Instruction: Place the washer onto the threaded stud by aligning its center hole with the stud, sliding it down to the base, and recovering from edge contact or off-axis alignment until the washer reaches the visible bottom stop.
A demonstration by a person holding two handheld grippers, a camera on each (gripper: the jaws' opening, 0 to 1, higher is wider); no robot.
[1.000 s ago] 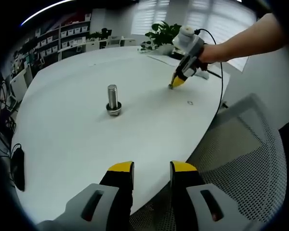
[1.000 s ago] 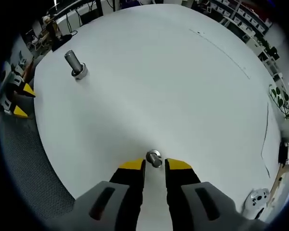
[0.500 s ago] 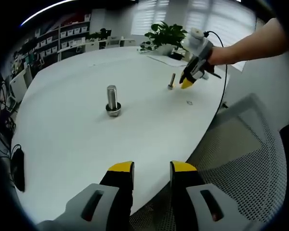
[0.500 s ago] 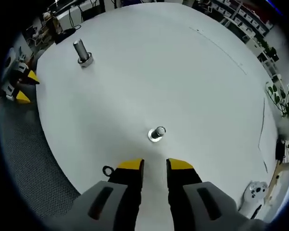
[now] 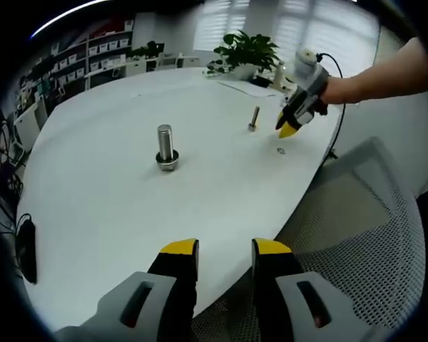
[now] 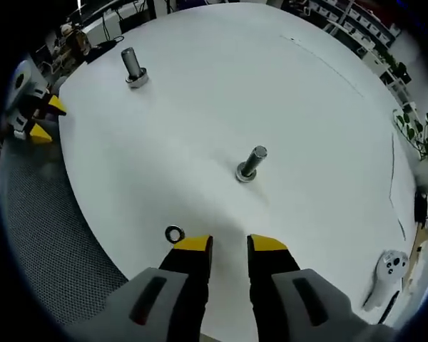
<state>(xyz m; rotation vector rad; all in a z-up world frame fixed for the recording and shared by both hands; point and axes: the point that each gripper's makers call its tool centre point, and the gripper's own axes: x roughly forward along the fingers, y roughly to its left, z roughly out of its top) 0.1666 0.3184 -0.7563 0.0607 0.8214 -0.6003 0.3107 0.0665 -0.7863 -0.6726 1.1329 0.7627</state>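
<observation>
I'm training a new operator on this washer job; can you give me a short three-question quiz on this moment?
1. True or false: the washer is already on the small bolt.
2. In the right gripper view, which does the washer lie closest to?
A. the big bolt
B. the right claw
C. the plant
3. Fill in: both bolts stand upright on the white ____.

Key:
1. False. It lies flat on the table, apart from the small bolt.
2. B. It lies just beside the tip of the claw's left finger.
3. table.
</observation>
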